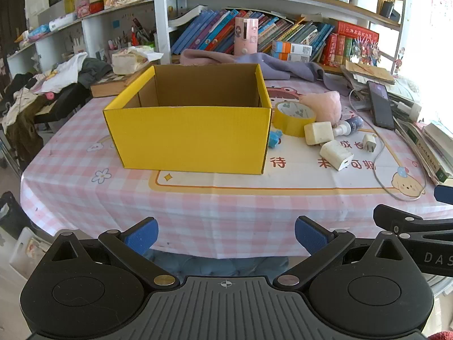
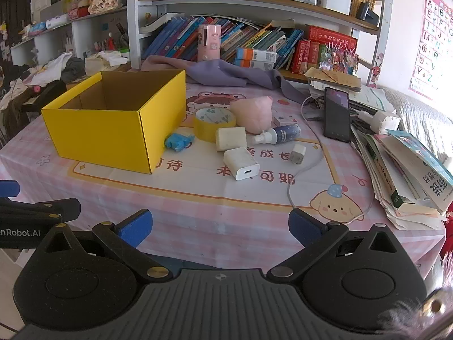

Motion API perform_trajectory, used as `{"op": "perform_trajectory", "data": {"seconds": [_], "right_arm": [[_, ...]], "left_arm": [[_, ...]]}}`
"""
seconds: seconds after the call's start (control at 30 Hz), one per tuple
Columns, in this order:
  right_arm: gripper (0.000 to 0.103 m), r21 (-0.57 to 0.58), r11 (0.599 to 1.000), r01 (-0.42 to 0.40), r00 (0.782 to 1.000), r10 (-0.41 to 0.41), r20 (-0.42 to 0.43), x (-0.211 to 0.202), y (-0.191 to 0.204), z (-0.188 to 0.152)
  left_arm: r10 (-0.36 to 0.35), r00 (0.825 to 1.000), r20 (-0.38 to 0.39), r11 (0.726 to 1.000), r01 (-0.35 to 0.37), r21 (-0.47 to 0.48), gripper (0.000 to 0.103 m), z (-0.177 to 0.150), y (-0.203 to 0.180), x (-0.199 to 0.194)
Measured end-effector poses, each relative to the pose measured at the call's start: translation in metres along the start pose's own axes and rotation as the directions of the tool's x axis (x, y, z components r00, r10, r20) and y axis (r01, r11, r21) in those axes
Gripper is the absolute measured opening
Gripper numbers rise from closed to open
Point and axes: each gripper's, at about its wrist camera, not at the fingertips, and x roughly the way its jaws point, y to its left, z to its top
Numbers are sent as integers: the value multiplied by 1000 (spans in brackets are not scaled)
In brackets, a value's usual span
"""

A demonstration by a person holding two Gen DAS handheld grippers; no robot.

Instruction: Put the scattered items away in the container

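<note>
While both ribbed-padded grippers (image 1: 226,236) (image 2: 220,228) gape empty, the corrugated yellow box (image 1: 188,138) stands open-topped.

Yellow box (image 2: 113,130) open, upright, ahead-left of right gripper. Beside it: blue toy (image 2: 177,141), tape roll (image 2: 214,123), two white chargers (image 2: 240,163), spray bottle (image 2: 279,135), small plug (image 2: 297,153), pink plush (image 2: 252,110).

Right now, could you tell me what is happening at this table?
A person holds two grippers at the near edge of the table, about to tidy loose items into the yellow box. The left gripper and the right gripper are both open and hold nothing. Nothing can be seen inside the box so far. To its right lie a tape roll, a pink plush, a spray bottle, three chargers, the nearest being this one, and a blue toy.
</note>
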Motion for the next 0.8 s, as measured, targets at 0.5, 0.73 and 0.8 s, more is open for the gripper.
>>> {"op": "perform_trajectory", "data": {"seconds": [0.5, 0.73, 0.8], "right_arm": [[103, -10, 1000, 0, 1000, 0, -3, 3, 10, 2], [103, -28, 1000, -8, 1000, 8, -1, 0, 15, 2], [103, -27, 1000, -9, 1000, 9, -3, 0, 16, 2]], "left_arm": [[-8, 1000, -2, 1000, 8, 4, 103, -1, 6, 2], [4, 1000, 3, 1000, -4, 21, 103, -1, 7, 0], [3, 1000, 1, 1000, -3, 13, 103, -2, 7, 0]]}}
